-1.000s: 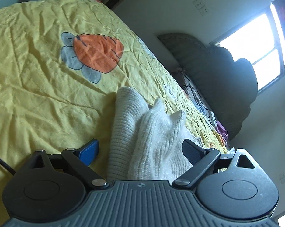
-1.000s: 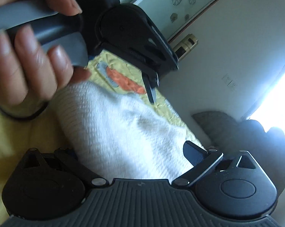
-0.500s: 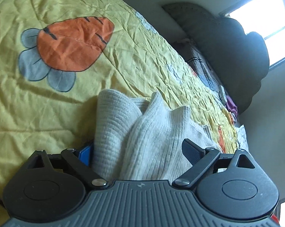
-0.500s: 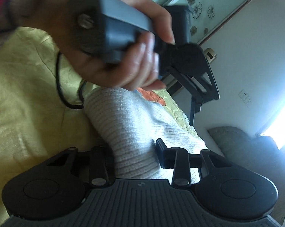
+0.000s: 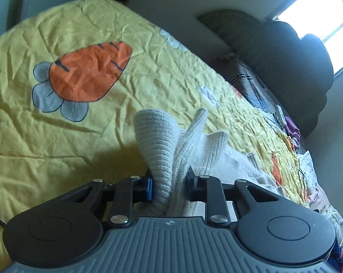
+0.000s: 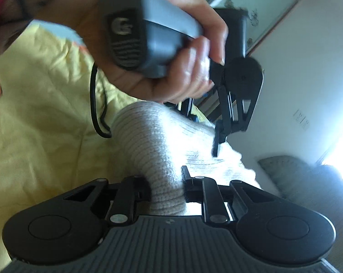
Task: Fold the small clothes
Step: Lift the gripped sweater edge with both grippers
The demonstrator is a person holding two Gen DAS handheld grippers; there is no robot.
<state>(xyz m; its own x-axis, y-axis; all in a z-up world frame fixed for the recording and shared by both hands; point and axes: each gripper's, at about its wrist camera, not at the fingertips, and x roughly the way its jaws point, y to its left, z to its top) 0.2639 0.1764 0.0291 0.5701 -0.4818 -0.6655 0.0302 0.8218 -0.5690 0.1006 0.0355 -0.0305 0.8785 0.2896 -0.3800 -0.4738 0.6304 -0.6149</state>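
A raised "G" marks the grey handle (image 6: 135, 36).

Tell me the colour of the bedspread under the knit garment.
Yellow bedspread, printed with an orange carrot; clearest in the left wrist view.

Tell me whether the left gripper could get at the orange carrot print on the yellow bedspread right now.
Probably not freely: the left gripper is shut on the white knit garment, though the bedspread up to the carrot print lies bare.

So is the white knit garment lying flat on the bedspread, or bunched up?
Bunched up. The white knit garment rises in ribbed folds off the yellow bedspread, pinched in the left hand-held gripper.
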